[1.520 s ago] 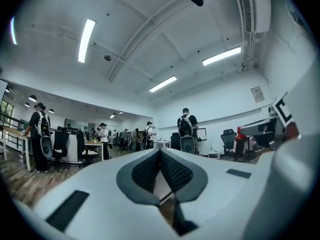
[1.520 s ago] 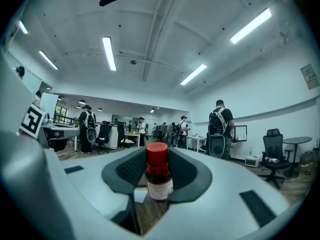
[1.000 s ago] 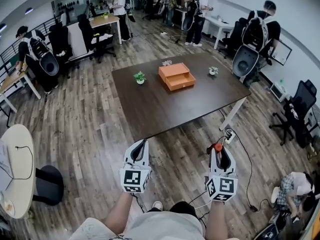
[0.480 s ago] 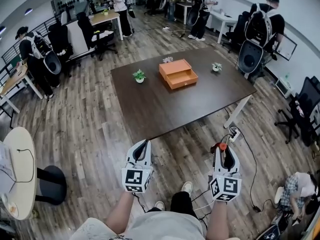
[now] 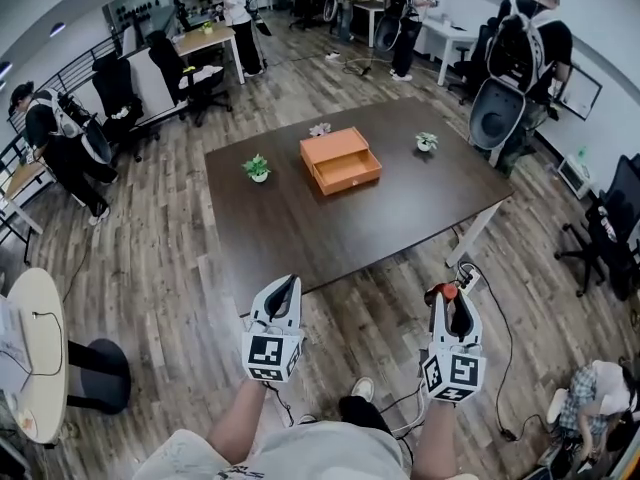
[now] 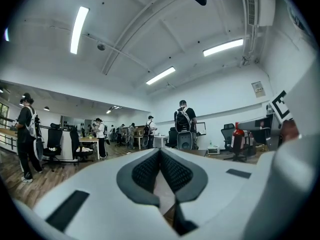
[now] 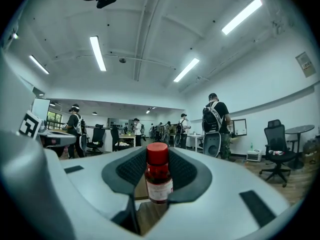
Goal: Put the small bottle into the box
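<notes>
Small red bottle (image 7: 159,176), gripped in right gripper (image 7: 159,186) jaws, looks on its way; left gripper (image 6: 160,169) jaws closed, empty. Next, reach the flat orange box (image 5: 341,159) far ahead.

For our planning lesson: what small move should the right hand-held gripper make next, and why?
Probably move forward toward the table: the right hand-held gripper grips the small bottle, but the orange box lies well ahead mid-table, seemingly beyond reach.
</notes>
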Motion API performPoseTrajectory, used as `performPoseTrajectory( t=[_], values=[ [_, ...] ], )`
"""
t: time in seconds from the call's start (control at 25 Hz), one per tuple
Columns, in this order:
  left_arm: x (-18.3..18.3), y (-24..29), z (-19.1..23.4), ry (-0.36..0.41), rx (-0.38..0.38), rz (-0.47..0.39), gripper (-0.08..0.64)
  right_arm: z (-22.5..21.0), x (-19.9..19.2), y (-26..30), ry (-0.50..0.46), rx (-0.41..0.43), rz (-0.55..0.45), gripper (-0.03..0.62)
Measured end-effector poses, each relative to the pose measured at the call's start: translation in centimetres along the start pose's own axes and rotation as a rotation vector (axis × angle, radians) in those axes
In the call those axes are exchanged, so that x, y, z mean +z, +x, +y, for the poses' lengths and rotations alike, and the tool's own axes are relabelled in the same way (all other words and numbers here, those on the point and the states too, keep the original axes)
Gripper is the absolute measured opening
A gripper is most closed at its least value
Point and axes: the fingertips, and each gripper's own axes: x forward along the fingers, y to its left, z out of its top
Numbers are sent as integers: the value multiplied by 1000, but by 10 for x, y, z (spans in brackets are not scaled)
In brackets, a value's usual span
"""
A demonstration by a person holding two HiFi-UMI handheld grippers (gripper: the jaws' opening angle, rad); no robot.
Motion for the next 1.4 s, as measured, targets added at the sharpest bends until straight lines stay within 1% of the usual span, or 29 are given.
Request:
performPoseTrajectory(
  t=[0.32, 0.48, 0.88, 1.0, 1.2, 1.4],
  values=[
    [-3, 57, -28, 8, 4, 29, 2, -55, -11, 34, 15, -8, 27, 133],
    [-2, 76, -38, 22, 20, 38, 2, -75, -15, 44, 31, -15, 25, 133],
    [7, 125, -74, 43, 4, 42, 2, -124, -17, 62, 50, -26, 23, 133],
    [7, 137, -84, 37, 7, 43, 2, -137, -19, 68, 48, -20, 26, 133],
    [2, 148, -90, 21, 19, 50, 2, -146, -22, 82, 46, 7, 24, 133],
    [-2, 151, -81, 8, 53, 57, 2, -142, -26, 99, 48, 35, 35, 133]
  ],
)
